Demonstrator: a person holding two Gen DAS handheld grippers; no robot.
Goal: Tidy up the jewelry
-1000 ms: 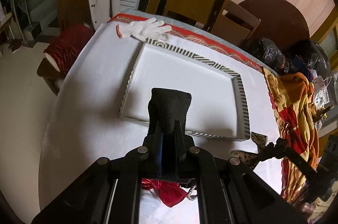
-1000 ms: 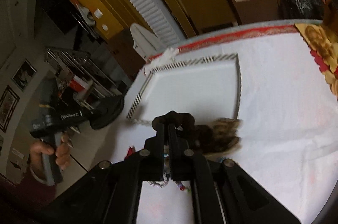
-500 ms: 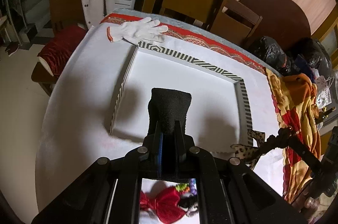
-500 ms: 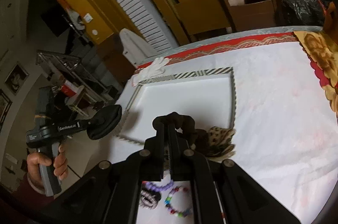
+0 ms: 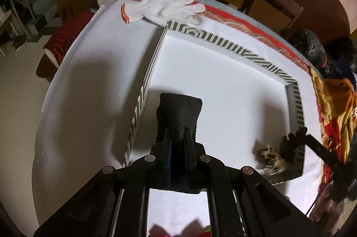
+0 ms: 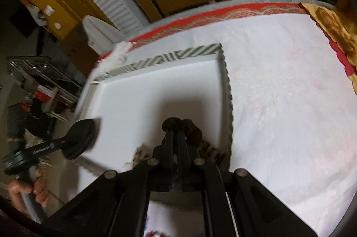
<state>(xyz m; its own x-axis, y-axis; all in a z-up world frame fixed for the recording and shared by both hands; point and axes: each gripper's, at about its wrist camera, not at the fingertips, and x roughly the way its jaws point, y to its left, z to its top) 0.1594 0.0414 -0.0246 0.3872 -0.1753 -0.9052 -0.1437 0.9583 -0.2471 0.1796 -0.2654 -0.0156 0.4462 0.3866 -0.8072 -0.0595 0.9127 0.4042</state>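
Left gripper (image 5: pixel 178 136): angled steeply down over the near-left part of the tray, jaws nearly together and clamped on a black fuzzy cloth piece (image 5: pixel 179 112).

Right gripper (image 6: pixel 176 136): angled down over the tray's near-right corner, jaws together and clamped on a dark brown scrunchie (image 6: pixel 189 127) with a leopard-print bow (image 5: pixel 270 156) hanging below it; whether the bow touches the tray floor cannot be told.

White shallow tray with black-and-white striped rim (image 5: pixel 263 58): rests on the white-covered desk (image 5: pixel 89 85).

White knit work glove with orange cuff (image 5: pixel 160 8): lies at the tray's far corner.

A person's hand (image 6: pixel 26 190) grips the left tool's handle.
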